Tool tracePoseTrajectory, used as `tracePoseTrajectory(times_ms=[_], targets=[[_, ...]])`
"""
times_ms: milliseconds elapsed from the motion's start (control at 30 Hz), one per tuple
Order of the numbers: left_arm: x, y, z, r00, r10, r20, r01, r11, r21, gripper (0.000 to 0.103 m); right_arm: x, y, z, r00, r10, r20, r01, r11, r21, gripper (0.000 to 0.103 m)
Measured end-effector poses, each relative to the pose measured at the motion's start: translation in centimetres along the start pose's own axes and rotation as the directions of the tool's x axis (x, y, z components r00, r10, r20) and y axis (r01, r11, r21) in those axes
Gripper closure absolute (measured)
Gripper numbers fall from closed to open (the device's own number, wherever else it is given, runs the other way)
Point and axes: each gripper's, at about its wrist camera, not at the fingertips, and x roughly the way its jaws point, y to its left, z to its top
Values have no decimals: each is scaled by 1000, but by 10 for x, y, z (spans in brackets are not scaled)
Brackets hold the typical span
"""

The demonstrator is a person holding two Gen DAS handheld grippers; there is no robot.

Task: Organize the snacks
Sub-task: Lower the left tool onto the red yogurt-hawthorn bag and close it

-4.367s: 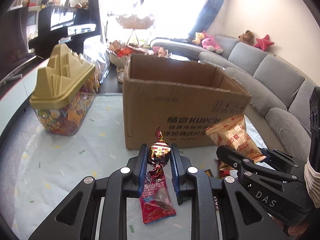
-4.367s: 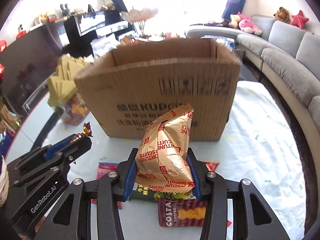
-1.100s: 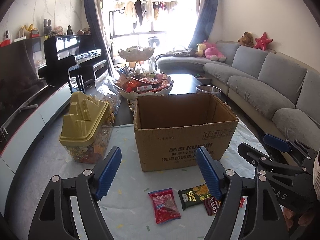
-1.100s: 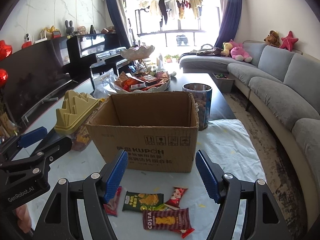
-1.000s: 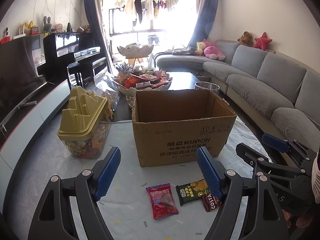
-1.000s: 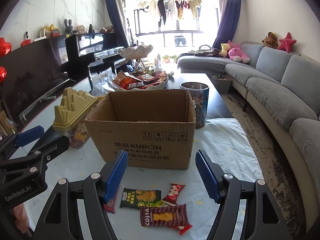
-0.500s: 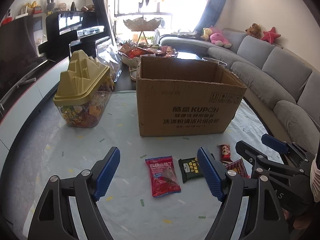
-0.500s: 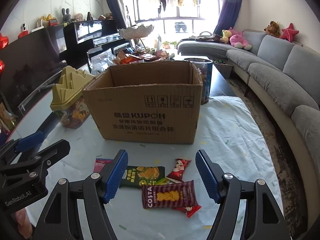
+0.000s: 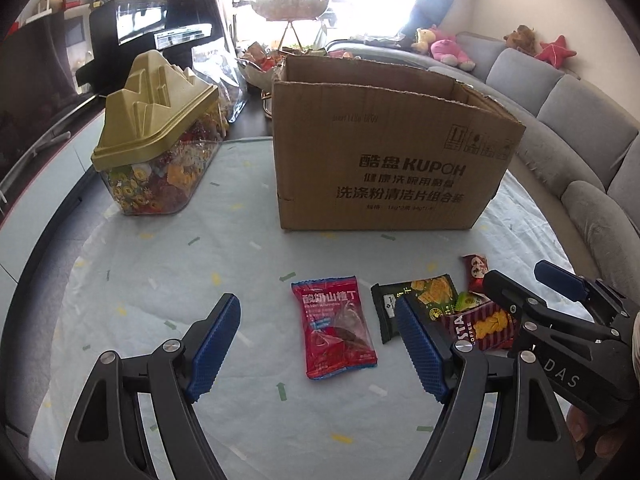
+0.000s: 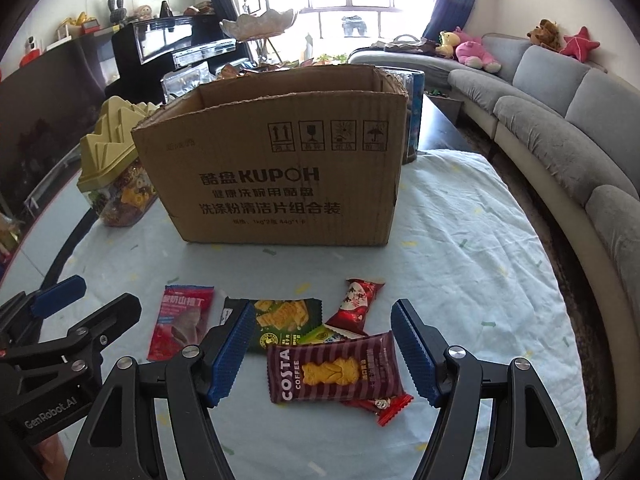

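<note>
The left gripper [image 9: 318, 346] has its jaws wide apart, holding nothing, with the shiny red packet [image 9: 336, 326] lying flat between them on the pale cloth [image 9: 160, 280]. The right gripper [image 10: 324, 354] is wide too, over the striped brown Costa packet [image 10: 334, 372]. That packet hides most of a small red wrapper [image 10: 390, 406]. A dark green cracker packet [image 10: 280, 322] is partly covered by a blue bumpy finger [image 10: 228, 354]. Behind stands the open cardboard box [image 10: 288, 168]; its inside cannot be seen.
</note>
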Motion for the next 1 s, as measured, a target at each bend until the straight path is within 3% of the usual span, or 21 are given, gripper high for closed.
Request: tracePoseTrajectory(times_ms=[800,1000], targets=[[62,-5,-7,992,1,-127,-4,1000,-21,25,59,-24,1,994,-27,-104,36,996,79,33],[71,-3,-7,991,-6,-134,2,1000,-27,27,69,-23,1,992,-7,-126,19,996,89,39]])
